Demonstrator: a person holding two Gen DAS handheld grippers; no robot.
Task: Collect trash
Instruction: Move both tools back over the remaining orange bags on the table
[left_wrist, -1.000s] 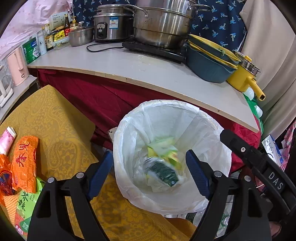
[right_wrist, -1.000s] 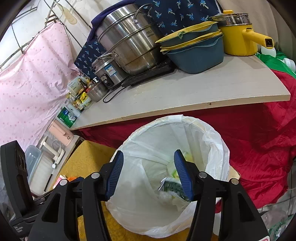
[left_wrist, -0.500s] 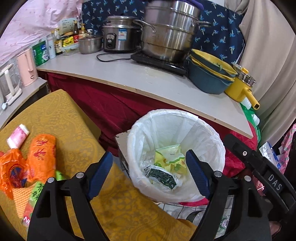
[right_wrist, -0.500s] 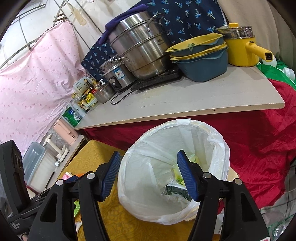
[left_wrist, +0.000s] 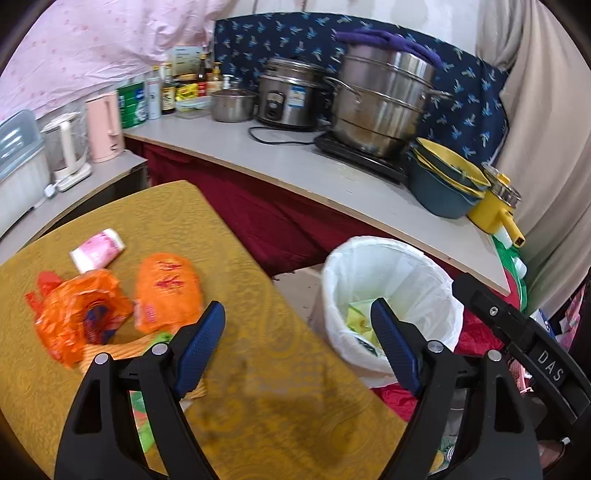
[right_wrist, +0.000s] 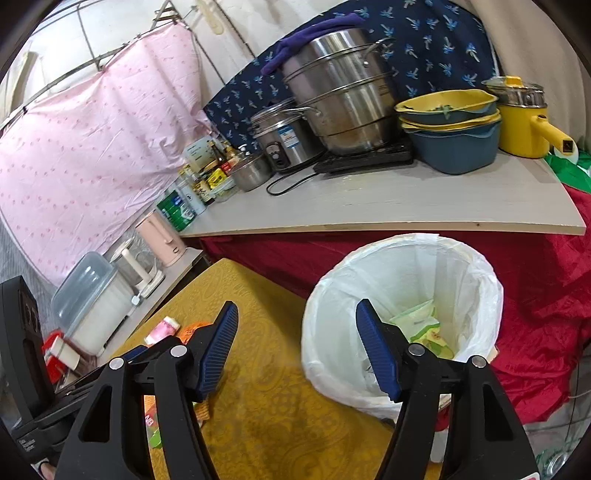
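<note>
Both empty: left gripper (left_wrist: 297, 341) wide open, right gripper (right_wrist: 293, 347) jaws just opening further, nothing between, above yellow patterned table (left_wrist: 258, 387); white-lined round bin (left_wrist: 391, 295) right holding green wrappers (right_wrist: 421, 325), orange plastic wrappers (left_wrist: 122, 299) and pink roll (left_wrist: 96, 251) left awaiting pickup.

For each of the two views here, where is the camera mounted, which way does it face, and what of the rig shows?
Left wrist: sits on the left claw, looking forward and down across the yellow table at the orange wrappers; its own open blue pads show, and the other claw's black body at right.
Right wrist: sits on the right claw, looking down at the lined bin; open pads show.
Shared: bin, table, counter, steel pot.
</note>
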